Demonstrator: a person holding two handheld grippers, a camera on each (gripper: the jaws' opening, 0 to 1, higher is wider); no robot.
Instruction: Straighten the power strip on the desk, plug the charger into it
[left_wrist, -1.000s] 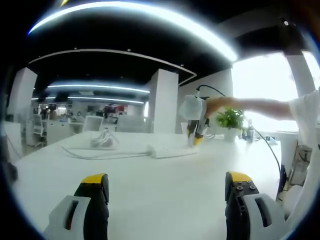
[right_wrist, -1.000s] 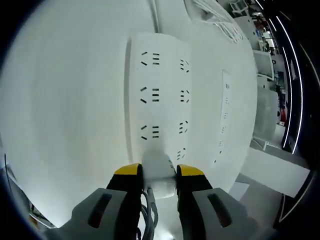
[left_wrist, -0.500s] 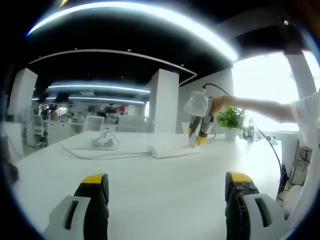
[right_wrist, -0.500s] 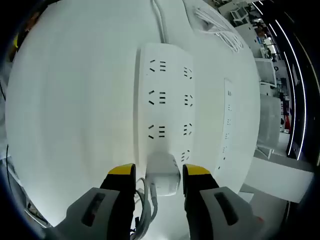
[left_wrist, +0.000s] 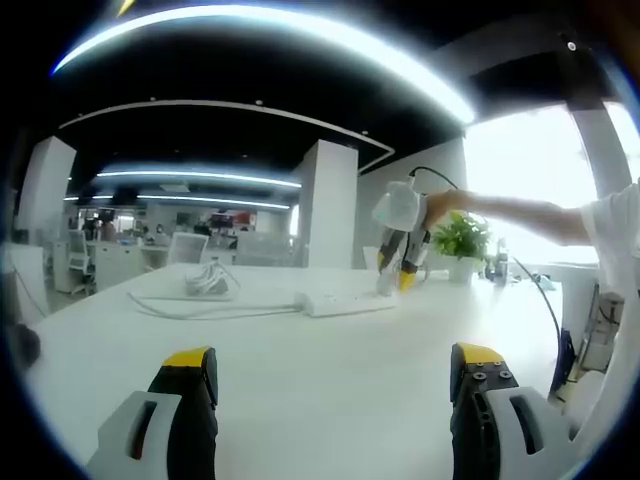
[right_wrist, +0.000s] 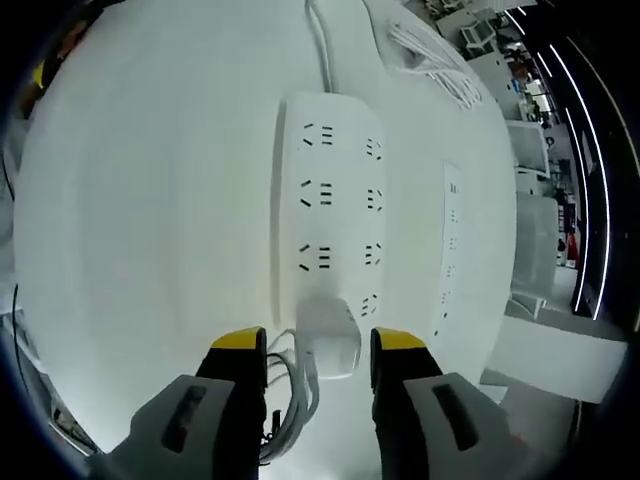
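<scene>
Desk (right_wrist: 130, 200): charger (right_wrist: 330, 335) in strip (right_wrist: 330, 200), btwn open right gripper (right_wrist: 318, 350) jaws.

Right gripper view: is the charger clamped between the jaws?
No: the right gripper has its jaws spread, with gaps on both sides of the white charger, which sits at the near end of the power strip.

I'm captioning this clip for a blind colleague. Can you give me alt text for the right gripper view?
A white charger sits in the nearest socket of a white power strip on a white desk, between the open jaws of the right gripper. The charger's white cable loops toward the camera.
</scene>
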